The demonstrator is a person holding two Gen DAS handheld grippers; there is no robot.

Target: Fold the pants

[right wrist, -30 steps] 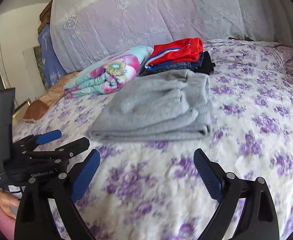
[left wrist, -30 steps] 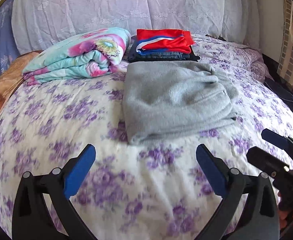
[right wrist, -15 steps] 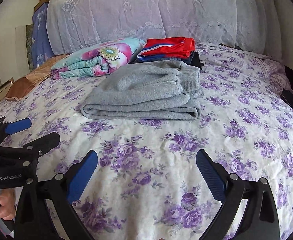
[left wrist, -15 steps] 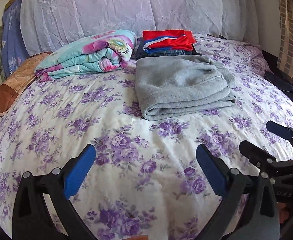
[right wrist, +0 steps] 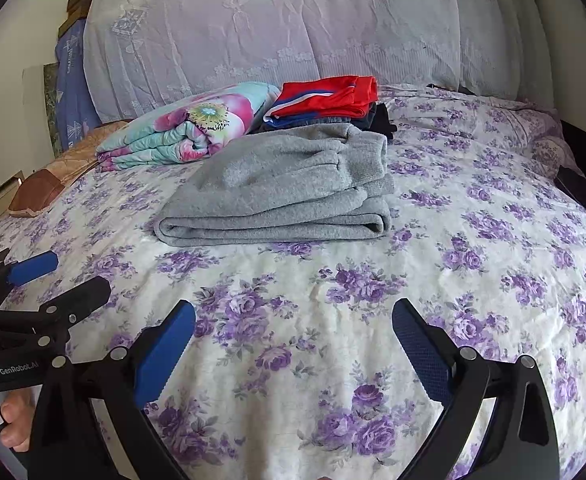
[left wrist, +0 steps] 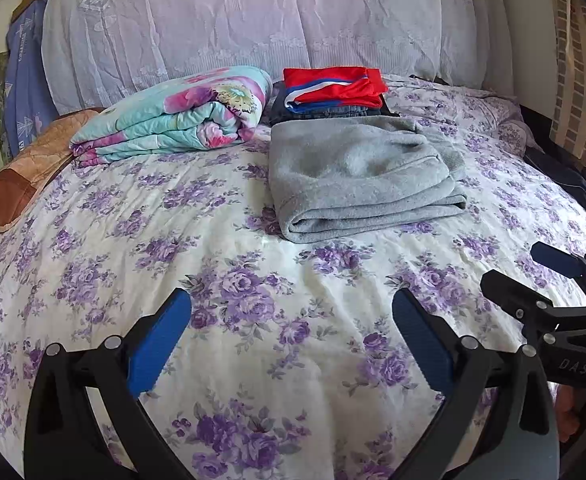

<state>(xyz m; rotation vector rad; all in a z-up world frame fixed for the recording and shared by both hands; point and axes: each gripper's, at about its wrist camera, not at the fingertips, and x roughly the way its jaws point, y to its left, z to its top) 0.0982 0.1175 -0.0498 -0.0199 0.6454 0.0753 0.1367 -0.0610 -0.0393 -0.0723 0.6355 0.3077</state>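
The fleecy grey sweatpants [left wrist: 363,178] lie folded into a thick, soft-edged rectangle on the purple-flowered bedsheet [left wrist: 229,280], just in front of a stack of folded clothes [left wrist: 333,90] beside a rolled floral quilt [left wrist: 177,114]. Both the left gripper [left wrist: 291,334] and right gripper [right wrist: 293,338] have drawn back since a second ago, jaws spread wide and empty, leaving a broad band of bare sheet between them and the pants.

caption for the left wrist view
Folded grey pants lie on the floral bed; open left hand-held gripper hovers nearby, empty.
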